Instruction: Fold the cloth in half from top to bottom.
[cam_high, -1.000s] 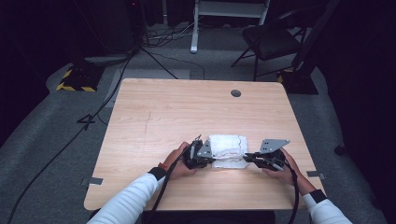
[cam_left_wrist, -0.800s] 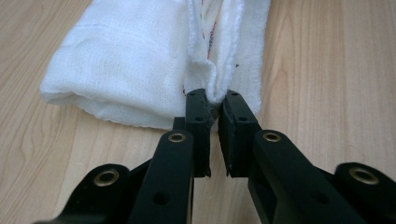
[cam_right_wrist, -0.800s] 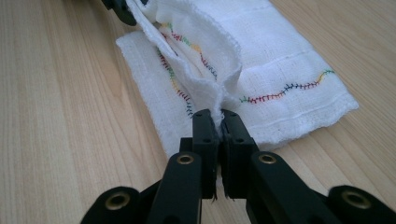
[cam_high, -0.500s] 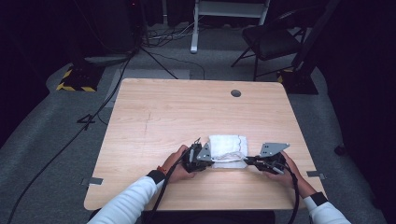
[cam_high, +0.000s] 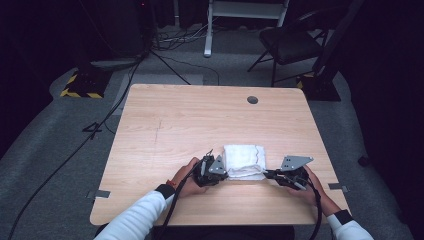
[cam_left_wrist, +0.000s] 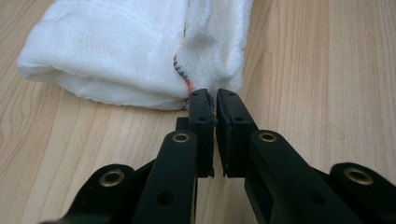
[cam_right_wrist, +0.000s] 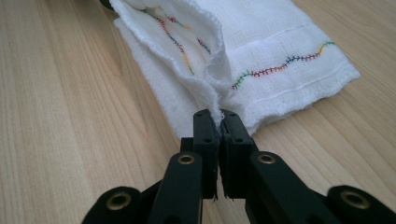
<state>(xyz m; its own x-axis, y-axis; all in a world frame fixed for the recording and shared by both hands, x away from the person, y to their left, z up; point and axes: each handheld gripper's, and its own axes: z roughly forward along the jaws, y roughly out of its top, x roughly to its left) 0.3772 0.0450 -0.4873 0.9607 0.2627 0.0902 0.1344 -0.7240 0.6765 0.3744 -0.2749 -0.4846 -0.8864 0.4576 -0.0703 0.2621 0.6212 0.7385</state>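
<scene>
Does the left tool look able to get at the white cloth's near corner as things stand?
Yes, it seems so: the left tool is already shut on the white cloth at its edge, nothing between them.

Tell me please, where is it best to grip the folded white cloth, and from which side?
Grip the white cloth at its near corners, from its left and right ends, as the left gripper and right gripper do: the loose stitched hem lifts there.
</scene>
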